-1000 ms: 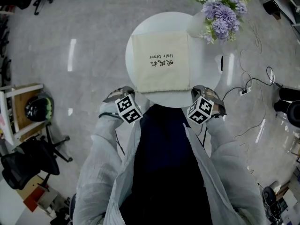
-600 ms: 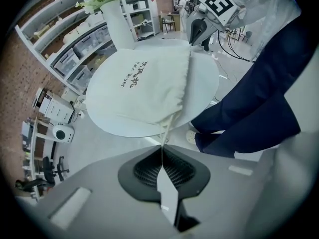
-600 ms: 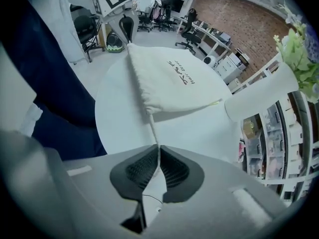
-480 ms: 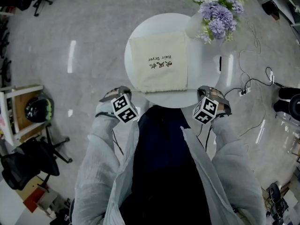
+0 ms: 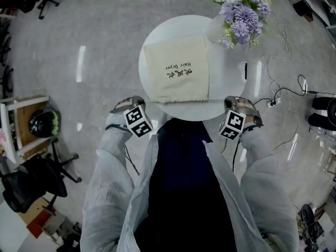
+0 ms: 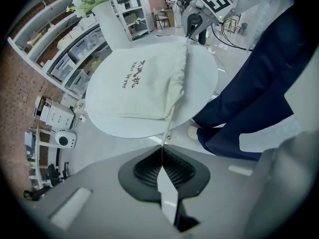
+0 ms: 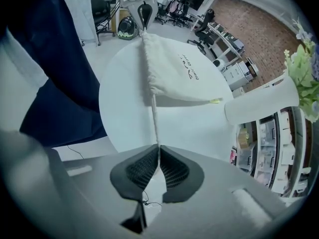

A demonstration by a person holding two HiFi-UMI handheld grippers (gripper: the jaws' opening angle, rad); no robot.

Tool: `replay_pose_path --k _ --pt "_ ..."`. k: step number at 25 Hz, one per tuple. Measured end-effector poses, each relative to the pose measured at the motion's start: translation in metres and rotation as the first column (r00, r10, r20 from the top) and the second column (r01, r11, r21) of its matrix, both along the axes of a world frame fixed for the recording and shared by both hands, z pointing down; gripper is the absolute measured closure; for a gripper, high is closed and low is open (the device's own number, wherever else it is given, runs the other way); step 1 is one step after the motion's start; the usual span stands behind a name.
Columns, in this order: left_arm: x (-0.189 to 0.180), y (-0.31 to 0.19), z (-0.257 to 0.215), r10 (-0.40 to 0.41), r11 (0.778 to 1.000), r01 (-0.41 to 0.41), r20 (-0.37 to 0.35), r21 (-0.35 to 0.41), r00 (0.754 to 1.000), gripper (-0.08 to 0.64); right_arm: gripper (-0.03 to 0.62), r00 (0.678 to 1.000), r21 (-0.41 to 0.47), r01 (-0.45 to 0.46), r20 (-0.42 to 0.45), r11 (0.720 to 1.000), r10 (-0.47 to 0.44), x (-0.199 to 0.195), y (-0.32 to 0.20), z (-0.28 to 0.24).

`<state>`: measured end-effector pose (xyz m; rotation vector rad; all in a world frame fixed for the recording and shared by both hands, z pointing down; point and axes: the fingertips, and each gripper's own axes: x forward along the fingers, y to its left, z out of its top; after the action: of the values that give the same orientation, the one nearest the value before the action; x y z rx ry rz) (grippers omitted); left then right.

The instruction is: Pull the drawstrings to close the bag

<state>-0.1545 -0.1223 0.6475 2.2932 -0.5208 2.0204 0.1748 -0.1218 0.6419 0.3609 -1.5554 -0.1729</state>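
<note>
On round white tabletop (image 5: 226, 85), near edge: 1 flat, squarish cream cloth bag (image 5: 176, 70), dark print. 2 thin cords, both taut: L drawstring (image 6: 167, 128) pinched in L gripper (image 6: 162, 151) fingers, R drawstring (image 7: 154, 118) pinched in R gripper (image 7: 158, 151) fingers. Vs 1 s ago: R gripper further out from bag, L approx. same. 1 white vase (image 5: 217, 29) w/ purple flowers at far edge.

The bag (image 5: 177, 69) is showing black print, "Hair Dryer", beside a line of brush-style Chinese characters, all appearing upside down in the head view.
</note>
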Motion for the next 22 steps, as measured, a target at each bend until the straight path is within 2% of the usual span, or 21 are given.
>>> replay_pose_path --k 4,8,11,14,18,22 --pt "0.0 0.002 0.002 -0.001 1.0 0.001 0.012 -0.017 1.0 0.535 0.574 1.0 -0.008 0.009 -0.011 1.0 -0.009 0.005 0.001 0.002" --pt "0.004 0.008 0.005 0.007 0.999 -0.006 0.012 -0.039 1.0 0.535 0.574 0.999 -0.05 -0.032 -0.035 0.998 0.03 0.014 0.005 0.007" --pt "0.003 0.014 0.008 0.013 0.998 -0.012 0.012 -0.062 1.0 0.537 0.574 0.999 -0.031 -0.003 -0.033 1.0 0.002 0.01 0.004 0.003" --pt "0.003 0.018 0.01 0.01 0.994 -0.007 0.024 -0.105 1.0 0.537 0.574 0.999 -0.048 0.015 -0.031 0.999 -0.016 0.009 0.006 0.004" --pt "0.005 0.015 0.009 0.07 0.997 -0.068 0.039 -0.048 0.997 0.535 0.574 1.0 -0.063 0.013 -0.022 0.998 -0.014 0.012 0.008 0.008" --pt "0.005 0.017 0.009 0.047 0.998 -0.045 0.024 -0.053 0.999 0.532 0.574 1.0 -0.083 -0.007 0.007 0.996 0.008 0.012 0.009 0.006"
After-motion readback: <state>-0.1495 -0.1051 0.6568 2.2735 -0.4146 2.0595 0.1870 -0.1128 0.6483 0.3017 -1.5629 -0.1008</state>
